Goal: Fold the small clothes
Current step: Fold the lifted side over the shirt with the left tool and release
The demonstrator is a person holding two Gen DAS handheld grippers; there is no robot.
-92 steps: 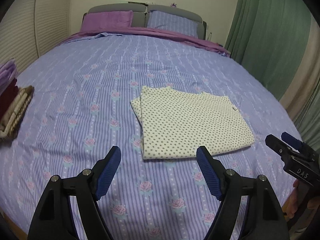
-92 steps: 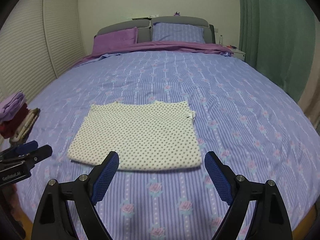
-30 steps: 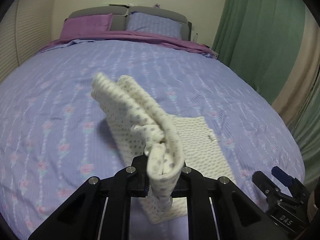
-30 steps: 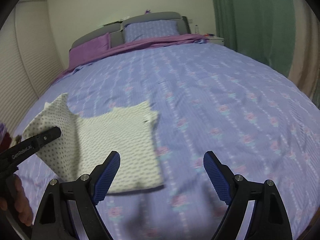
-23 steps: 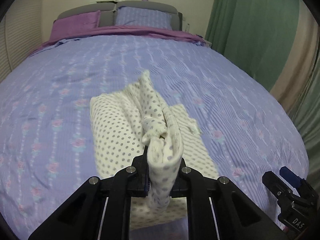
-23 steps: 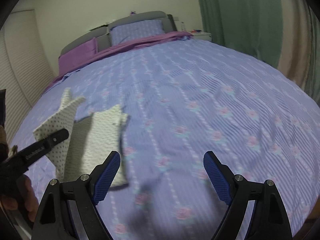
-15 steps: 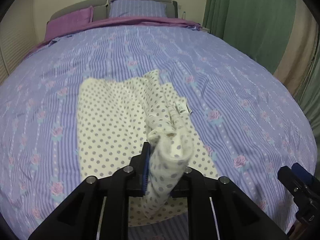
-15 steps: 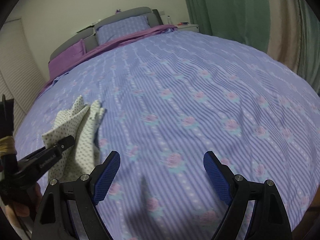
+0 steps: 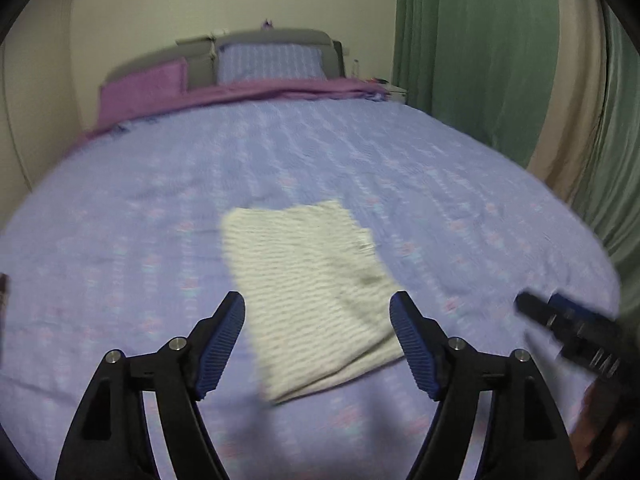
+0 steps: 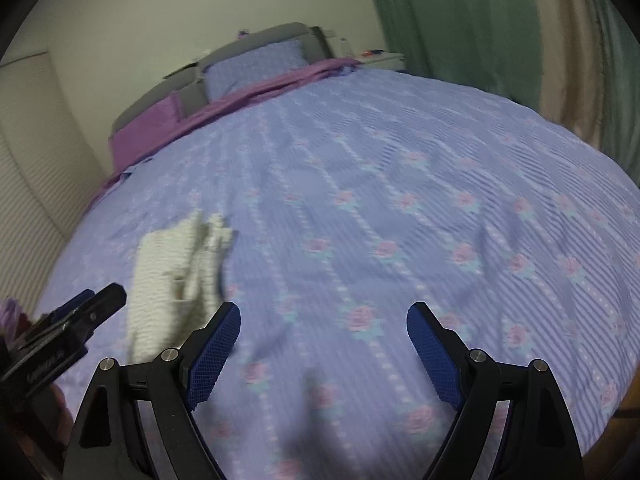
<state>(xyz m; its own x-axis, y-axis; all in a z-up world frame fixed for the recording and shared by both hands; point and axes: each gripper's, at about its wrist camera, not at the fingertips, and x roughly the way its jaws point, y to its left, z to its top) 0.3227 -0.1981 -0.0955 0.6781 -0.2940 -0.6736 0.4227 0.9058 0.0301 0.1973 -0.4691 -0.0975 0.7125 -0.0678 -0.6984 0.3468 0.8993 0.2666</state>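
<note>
Folded dotted garment (image 9: 316, 292) lies flat on the lilac bedspread (image 9: 440, 184). Left gripper (image 9: 320, 344) hovers over its near edge, jaws just opened, nothing pinched. Right gripper (image 10: 323, 350), fingers spread and empty, hangs over bare bedspread beside it.

L gripper (image 9: 318, 340) jaws just opened wide, nothing between; R gripper (image 10: 323, 342) agape, empty

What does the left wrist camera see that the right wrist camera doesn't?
Only the left wrist view shows the dotted garment whole, lying flat between the open left hand-held gripper. Only the right wrist view shows the slatted wall and the open right hand-held gripper over bare bedspread. Both show the bed, pillows and green curtain.
</note>
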